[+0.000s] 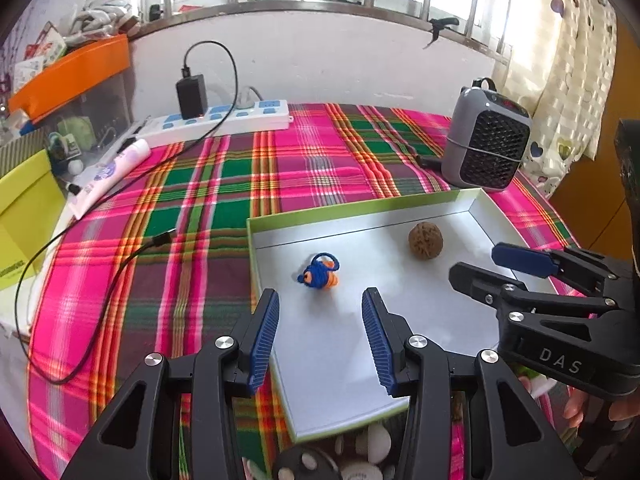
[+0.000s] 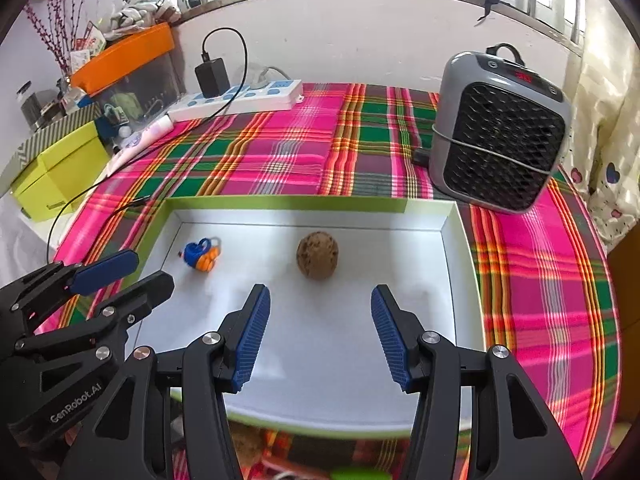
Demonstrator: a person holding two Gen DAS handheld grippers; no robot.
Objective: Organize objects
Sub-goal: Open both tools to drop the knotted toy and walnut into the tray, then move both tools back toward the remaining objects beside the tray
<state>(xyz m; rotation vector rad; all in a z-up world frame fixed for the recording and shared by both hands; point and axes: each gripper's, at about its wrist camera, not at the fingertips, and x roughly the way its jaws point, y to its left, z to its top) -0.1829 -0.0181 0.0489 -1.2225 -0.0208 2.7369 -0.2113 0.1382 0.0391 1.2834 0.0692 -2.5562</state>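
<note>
**Both grippers held empty above the tray**

A small blue-and-orange knitted toy (image 1: 319,272) and a round brown walnut (image 2: 317,255) are seen lying apart inside the shallow white, green-rimmed cardboard tray (image 2: 450,240). The left gripper (image 1: 320,300) and right gripper (image 2: 318,296) are held with jaws parted, nothing between them.

A shallow white tray with a green rim (image 1: 256,236) lies on the pink plaid desk (image 1: 280,168), holding a small blue-and-orange knitted toy (image 1: 319,273) left of a brown walnut (image 1: 425,240); the left gripper (image 1: 320,334) hovers near, fingers apart, empty.
</note>
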